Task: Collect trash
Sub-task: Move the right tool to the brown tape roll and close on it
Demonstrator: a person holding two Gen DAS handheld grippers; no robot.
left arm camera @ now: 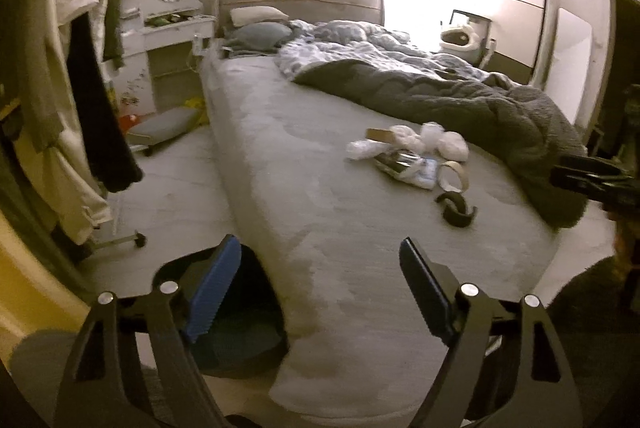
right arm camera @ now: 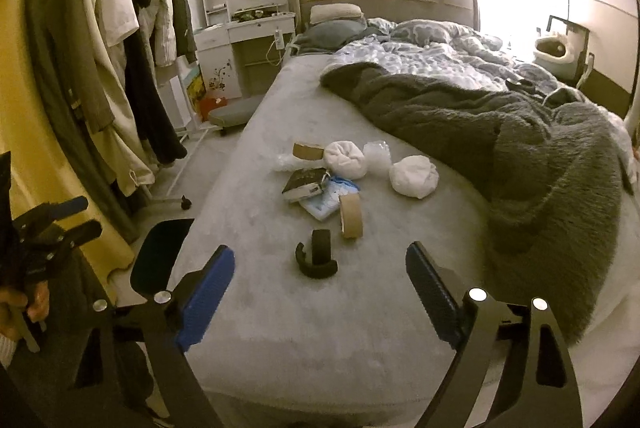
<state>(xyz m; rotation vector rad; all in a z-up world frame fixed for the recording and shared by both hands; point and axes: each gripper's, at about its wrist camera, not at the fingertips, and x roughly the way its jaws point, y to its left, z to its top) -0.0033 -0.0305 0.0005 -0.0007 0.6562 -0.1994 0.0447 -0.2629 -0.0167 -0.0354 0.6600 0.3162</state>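
Left tool (left arm camera: 320, 292): fingers apart, nothing between them; it hangs at the foot corner of the bed (left arm camera: 280, 132), with a dark bin (left arm camera: 236, 340) just below its left finger.
Right tool (right arm camera: 320, 292): fingers apart and empty, aimed along the bed at the litter.
Trash pile (right arm camera: 340, 180): on the bare grey sheet, left of the dark fleece blanket (right arm camera: 540, 156), mid-bed.
Left to right in the pile: brown tape roll (right arm camera: 307, 151), dark booklet-like packet (right arm camera: 304, 184), white crumpled wad (right arm camera: 344, 160), blue-and-white wrapper (right arm camera: 326, 202), clear plastic (right arm camera: 376, 154), second white wad (right arm camera: 414, 175).
Nearest pieces: black tape roll with a torn strip (right arm camera: 318, 256), then a tan tape roll on edge (right arm camera: 351, 216).
Key relation: the black roll lies straight ahead of the right tool, between its fingers' lines of reach, apart from them; from the left tool it sits ahead and well right.
Nearer hand: judged the right.
Long axis: the black roll stands on edge, its hole facing roughly sideways.
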